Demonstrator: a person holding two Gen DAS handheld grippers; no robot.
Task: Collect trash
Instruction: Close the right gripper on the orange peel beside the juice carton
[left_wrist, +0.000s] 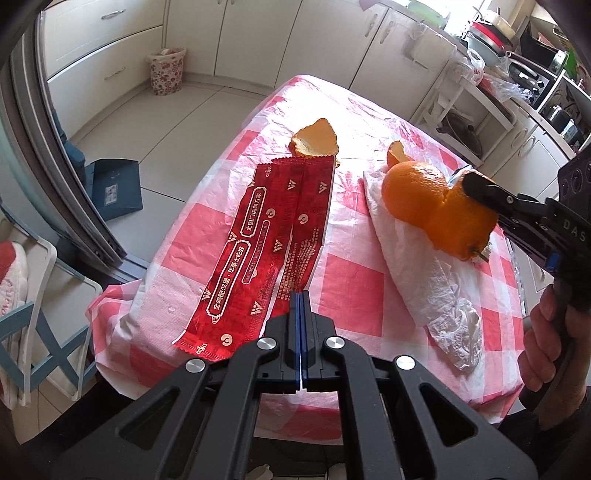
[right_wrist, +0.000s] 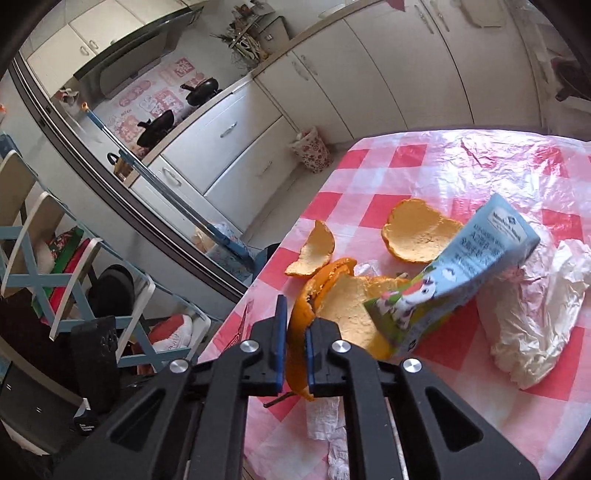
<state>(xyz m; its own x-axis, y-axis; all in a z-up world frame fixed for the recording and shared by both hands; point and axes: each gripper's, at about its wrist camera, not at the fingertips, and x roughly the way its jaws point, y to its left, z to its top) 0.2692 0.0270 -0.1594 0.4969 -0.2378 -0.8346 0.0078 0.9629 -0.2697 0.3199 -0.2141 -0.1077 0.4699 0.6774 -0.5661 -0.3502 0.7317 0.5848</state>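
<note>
We note the right gripper clamped on the rim of a large orange peel, its jaws pressed against both faces; the peel appears lifted just clear of the checked tablecloth, though the view is poor. The left gripper is fully closed and empty above a red wrapper. Crumpled tissue lies under the peel.

**A bright kitchen**

White cabinets lined the walls above a pale tiled floor. A floral bin stood by the cabinets. Black pans sat on the stove. Daylight glared across the red-checked tablecloth.
</note>
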